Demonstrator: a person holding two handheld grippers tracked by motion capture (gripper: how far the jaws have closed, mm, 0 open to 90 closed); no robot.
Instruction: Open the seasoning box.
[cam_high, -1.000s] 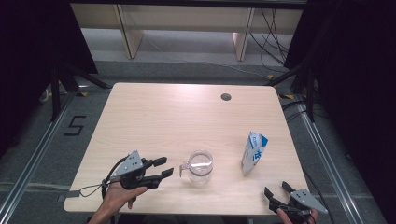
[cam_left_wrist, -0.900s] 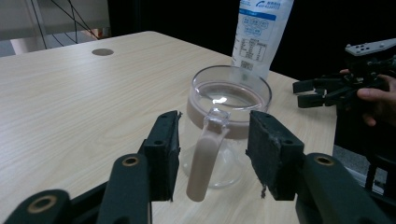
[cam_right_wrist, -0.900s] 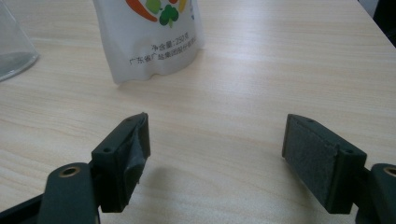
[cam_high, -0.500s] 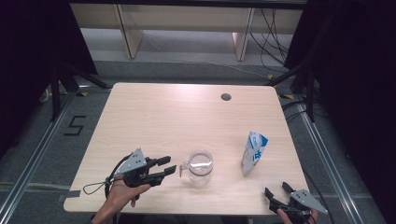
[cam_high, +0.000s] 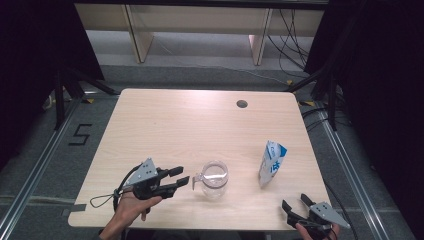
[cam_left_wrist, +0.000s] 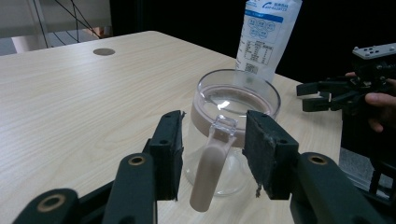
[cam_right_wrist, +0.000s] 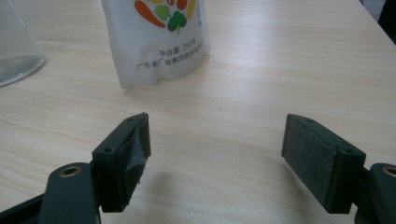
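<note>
A clear glass pitcher (cam_high: 215, 179) (cam_left_wrist: 233, 121) stands near the table's front edge, its handle (cam_left_wrist: 212, 172) pointing toward my left gripper (cam_high: 181, 176) (cam_left_wrist: 215, 149). The jaws have just been closing a little; the handle is between the pads with a gap on each side, so the gripper is open. A white and blue pouch (cam_high: 271, 163) (cam_left_wrist: 266, 37) (cam_right_wrist: 154, 37) stands upright to the pitcher's right. My right gripper (cam_high: 295, 206) (cam_right_wrist: 215, 154) (cam_left_wrist: 310, 95) is open and holds nothing, low over the front right corner and short of the pouch.
The light wooden table (cam_high: 165, 130) has a small round hole (cam_high: 242, 104) near its far edge. The pitcher's base (cam_right_wrist: 16, 46) appears at the left of the right gripper view. Dark floor, rails and shelving legs surround the table.
The left gripper's jaws have narrowed slightly around the pitcher handle. Both hands, the pitcher and the pouch have stayed in place.
</note>
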